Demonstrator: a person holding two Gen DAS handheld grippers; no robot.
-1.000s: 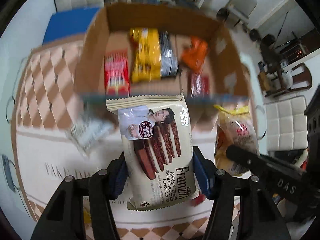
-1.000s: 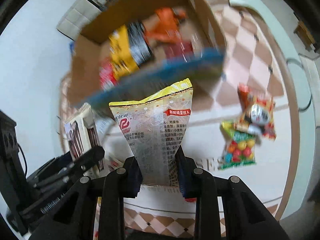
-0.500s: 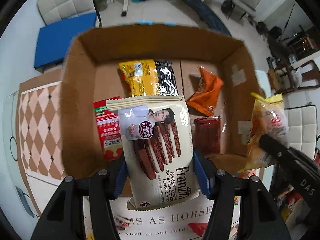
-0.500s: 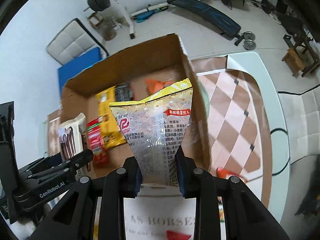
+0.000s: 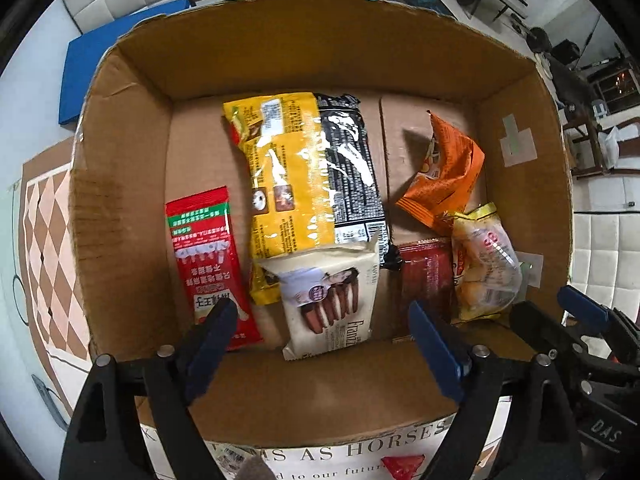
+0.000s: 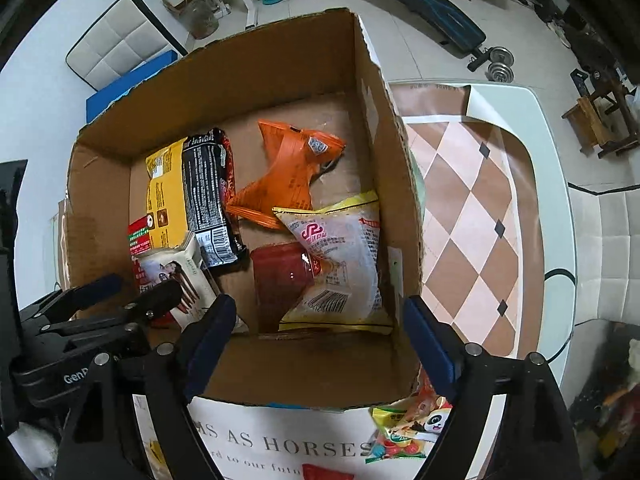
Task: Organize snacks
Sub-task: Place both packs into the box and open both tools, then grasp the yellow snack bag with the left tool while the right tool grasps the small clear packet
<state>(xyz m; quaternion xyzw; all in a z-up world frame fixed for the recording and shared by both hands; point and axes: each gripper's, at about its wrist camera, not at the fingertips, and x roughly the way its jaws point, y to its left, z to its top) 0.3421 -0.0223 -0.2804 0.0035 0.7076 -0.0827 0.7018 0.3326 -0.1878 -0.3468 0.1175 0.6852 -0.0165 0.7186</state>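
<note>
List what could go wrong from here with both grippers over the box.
1. The left gripper and right gripper hang open side by side over the box; pulling out carelessly, they might bump each other or catch its near wall.
2. The cookie pack leans on the yellow bag, and the egg-roll bag lies on the red pack; later snacks may pile unevenly.

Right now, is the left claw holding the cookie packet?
No: the left claw stands open above the cardboard box, and the cookie packet lies loose on the box floor.
</note>
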